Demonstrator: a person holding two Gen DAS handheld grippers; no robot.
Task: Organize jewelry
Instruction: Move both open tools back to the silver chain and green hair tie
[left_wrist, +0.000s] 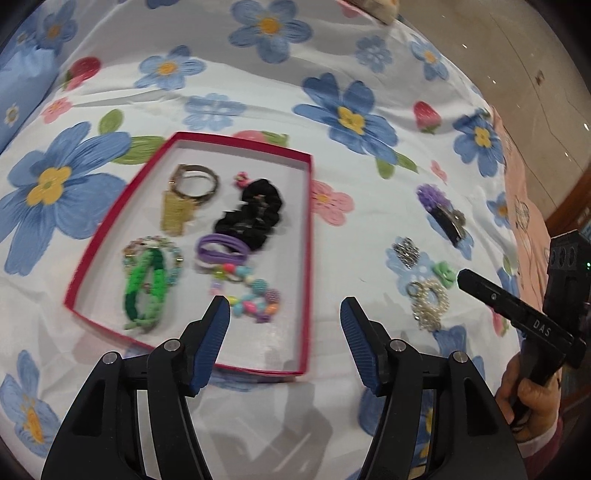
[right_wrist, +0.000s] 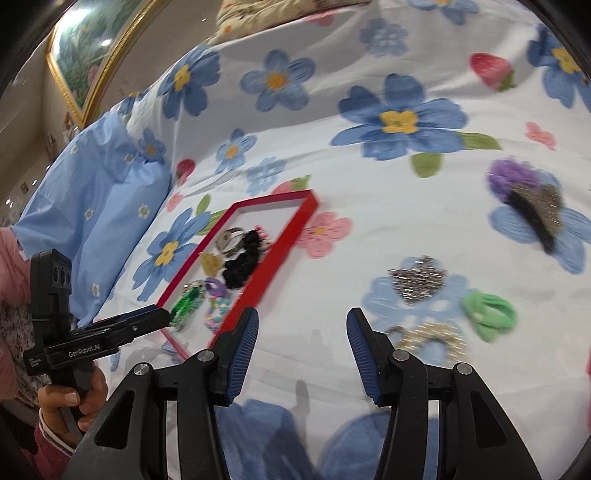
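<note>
Left of centre in your left wrist view, the red tray (left_wrist: 308, 258) holds a green bracelet (left_wrist: 146, 288), a black scrunchie (left_wrist: 251, 214) and beads. Your left gripper (left_wrist: 284, 314) hovers at its lower right corner, jaws apart, empty. Further right, the pearl piece (left_wrist: 430, 299) lies loose on the floral sheet (left_wrist: 369, 206). Your right gripper (right_wrist: 301, 325), jaws apart, hangs just left of it.

Right tool (left_wrist: 517, 310): white lettering "DAS" on side bar. Left tool (right_wrist: 122, 328): "GenRobot.AI" on side bar; smaller print beside it, probably further branding, illegible.
</note>
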